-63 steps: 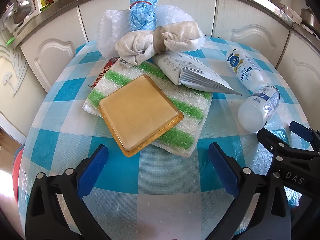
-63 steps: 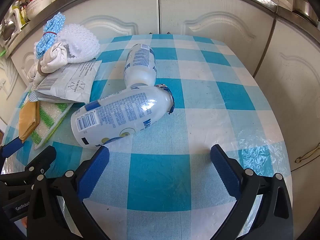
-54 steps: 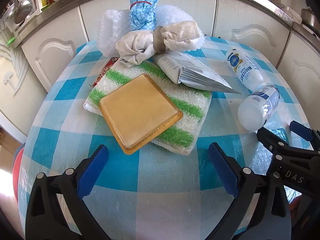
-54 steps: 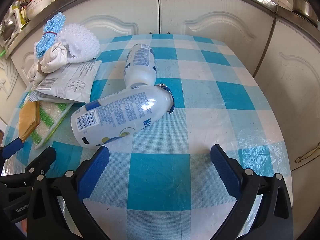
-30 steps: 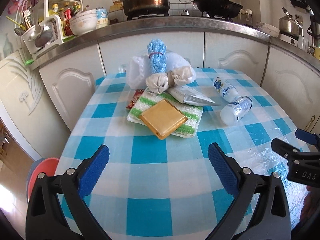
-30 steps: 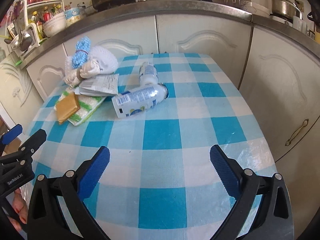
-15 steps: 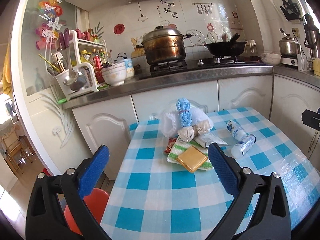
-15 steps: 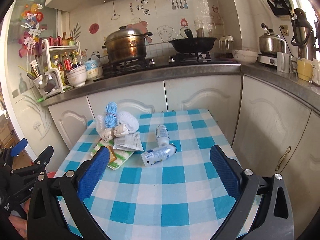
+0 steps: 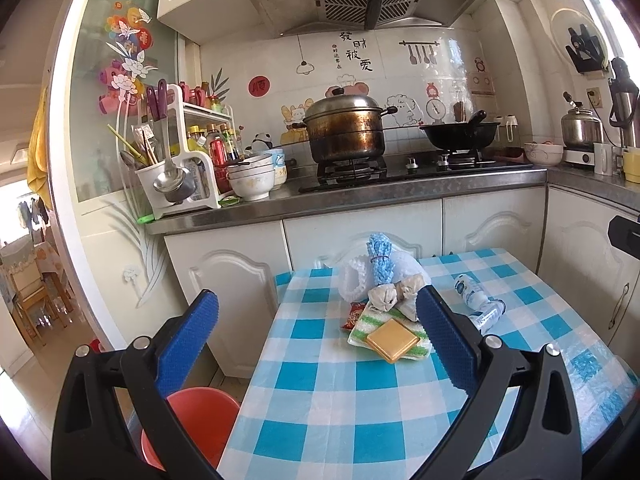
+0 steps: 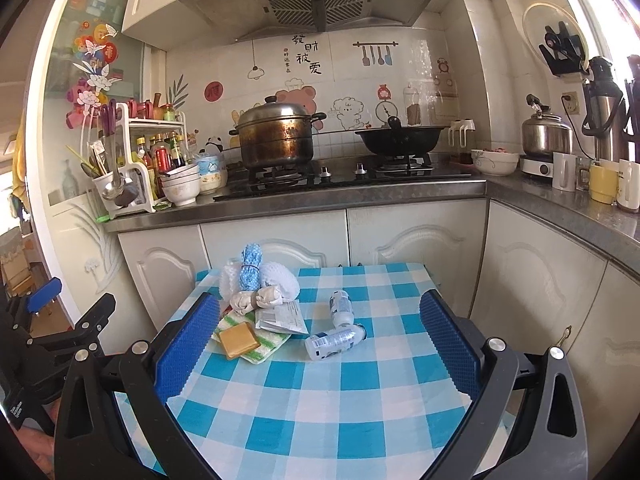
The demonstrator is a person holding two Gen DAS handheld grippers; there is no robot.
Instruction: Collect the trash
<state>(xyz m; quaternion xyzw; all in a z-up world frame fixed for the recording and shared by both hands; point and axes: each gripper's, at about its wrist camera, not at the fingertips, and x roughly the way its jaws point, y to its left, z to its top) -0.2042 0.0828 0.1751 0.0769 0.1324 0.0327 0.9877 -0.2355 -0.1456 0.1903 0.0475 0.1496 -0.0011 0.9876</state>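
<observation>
A pile of trash lies at the far side of the blue-checked table (image 9: 320,392): a yellow square pad (image 9: 391,340) on a green-striped cloth (image 10: 264,350), a knotted dirty rag (image 9: 390,294), a blue rolled cloth (image 9: 379,258), a silver packet (image 10: 282,316) and two empty white bottles (image 10: 335,342), (image 9: 468,290). A red bin (image 9: 192,424) stands on the floor left of the table. My left gripper (image 9: 316,344) and right gripper (image 10: 318,348) are open, empty, held high and well back from the table.
White cabinets and a steel counter (image 9: 360,200) run behind and to the right of the table. On the counter are a pot (image 9: 344,128), a wok (image 10: 400,138), bowls and a utensil rack. A doorway opens at the far left.
Both grippers have pulled back and risen far from the table, so the trash looks small and the whole kitchen shows. Both stay open and empty. Nothing on the table has moved.
</observation>
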